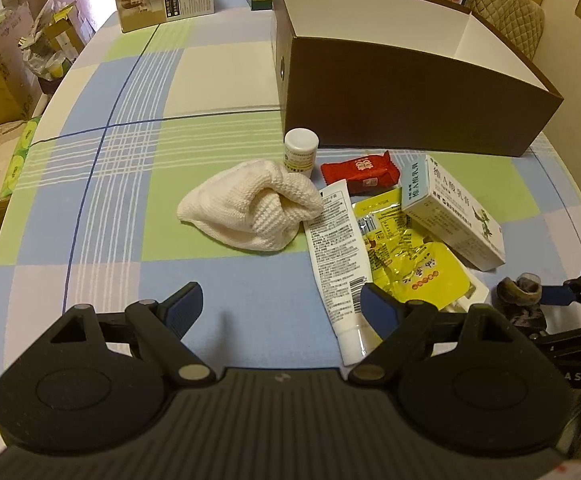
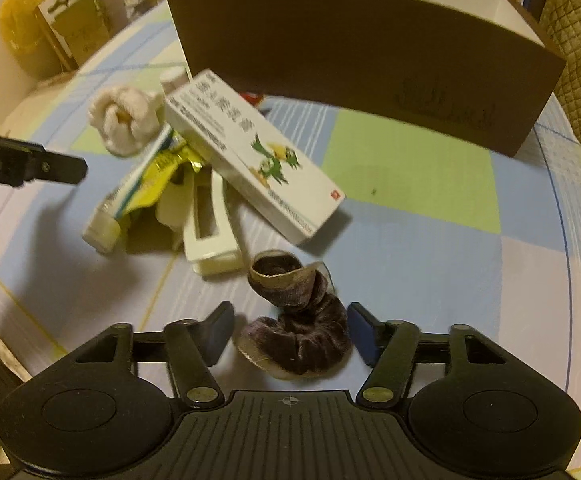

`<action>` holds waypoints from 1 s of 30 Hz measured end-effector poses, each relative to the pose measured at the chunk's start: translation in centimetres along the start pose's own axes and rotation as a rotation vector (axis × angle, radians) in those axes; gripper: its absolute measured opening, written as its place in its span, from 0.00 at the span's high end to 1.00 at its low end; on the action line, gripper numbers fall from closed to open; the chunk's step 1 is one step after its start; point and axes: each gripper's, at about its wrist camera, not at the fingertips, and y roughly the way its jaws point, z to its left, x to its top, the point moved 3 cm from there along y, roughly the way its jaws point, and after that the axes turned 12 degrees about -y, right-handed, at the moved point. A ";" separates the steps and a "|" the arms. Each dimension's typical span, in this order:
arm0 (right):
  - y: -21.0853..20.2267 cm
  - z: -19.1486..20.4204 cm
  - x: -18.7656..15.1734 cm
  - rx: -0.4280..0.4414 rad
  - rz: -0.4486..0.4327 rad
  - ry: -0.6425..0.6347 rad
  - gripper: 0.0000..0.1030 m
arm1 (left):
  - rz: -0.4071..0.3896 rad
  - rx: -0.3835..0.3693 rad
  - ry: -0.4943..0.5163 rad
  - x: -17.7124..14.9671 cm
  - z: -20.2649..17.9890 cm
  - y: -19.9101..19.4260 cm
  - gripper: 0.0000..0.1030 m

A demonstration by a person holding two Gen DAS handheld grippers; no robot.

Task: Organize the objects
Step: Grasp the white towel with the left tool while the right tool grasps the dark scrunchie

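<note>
**Table stock with both claws spread**

Your right gripper [image 2: 290, 332] sits low over the checked tablecloth [image 1: 138, 92], fingers wide apart on either side of a dark velvet scrunchie [image 2: 296, 322]. The scrunchie lies on the cloth between the pads; neither pad visibly presses it, though the right one is very close. From the left wrist view the same scrunchie [image 1: 520, 292] shows at the far right edge, next to the right gripper's blue pad.

Your left gripper [image 1: 280, 308] is also open and holds nothing. Its right finger [image 1: 378, 308] overlaps the lower end of a white tube [image 1: 336, 256] in the view; whether they touch cannot be told.

Items on the cloth, as seen from the left wrist:
- Cream knitted cloth [image 1: 250, 206], bunched, touching the tube's upper end.
- Small white pill bottle [image 1: 300, 152], upright, just behind the knitted cloth and near the box.
- Red snack packet [image 1: 360, 172], flat, beside the bottle.
- Yellow sachets [image 1: 406, 252], piled against the tube.
- White ointment carton [image 1: 454, 216] with green leaf print, tilted, resting on the pile.
- White hair claw clip [image 2: 210, 228], under the carton's near side, seen from the right wrist.

Brown open-top box [image 1: 402, 108], white inside, stands behind the pile, well apart from the scrunchie.
</note>
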 end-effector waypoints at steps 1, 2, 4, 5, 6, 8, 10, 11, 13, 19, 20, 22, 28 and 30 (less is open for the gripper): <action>-0.1 -0.1 0.0 -0.005 -0.002 0.000 0.52 | 0.000 0.000 0.001 0.0 0.0 0.0 0.19; -0.1 -0.2 0.0 -0.006 -0.004 0.002 0.58 | 0.000 0.001 0.002 0.0 0.0 0.0 0.19; -0.3 -0.5 -0.1 -0.007 -0.010 0.020 0.67 | 0.002 0.004 0.005 0.0 0.0 0.2 0.19; -0.3 -0.7 -0.1 -0.001 -0.013 0.035 0.72 | 0.003 0.005 0.005 0.0 0.0 0.3 0.19; -0.4 -1.0 -0.1 0.005 -0.016 0.049 0.73 | 0.005 0.005 0.006 0.0 0.0 0.3 0.19; -0.6 -1.4 -0.2 0.016 -0.021 0.072 0.77 | 0.005 0.005 0.004 0.0 0.0 0.4 0.19; -0.9 -1.7 -0.1 0.017 -0.027 0.088 0.79 | 0.002 0.003 -0.002 0.1 0.1 0.4 0.19; -1.0 -1.8 -0.1 0.016 -0.033 0.097 0.80 | -0.001 0.003 -0.007 0.2 0.2 0.4 0.19; -1.5 -2.2 0.0 0.018 -0.064 0.124 0.80 | -0.007 0.003 -0.019 0.4 0.4 0.5 0.19; -3.3 -4.5 0.2 0.010 -0.189 0.238 0.80 | -0.057 0.018 -0.057 1.8 1.3 0.7 0.19; -3.7 -4.9 0.2 0.001 -0.221 0.257 0.80 | -0.064 0.018 -0.064 2.2 1.4 0.8 0.19; -4.3 -5.8 0.1 -0.017 -0.267 0.301 0.80 | -0.080 0.012 -0.072 2.9 1.4 1.1 0.19; -4.5 -7.9 -0.2 -0.019 -0.307 0.404 0.80 | -0.095 -0.008 -0.123 4.9 1.0 2.5 0.19; -4.4 -8.2 -0.3 -0.016 -0.304 0.418 0.80 | -0.086 -0.007 -0.142 5.4 0.7 3.2 0.18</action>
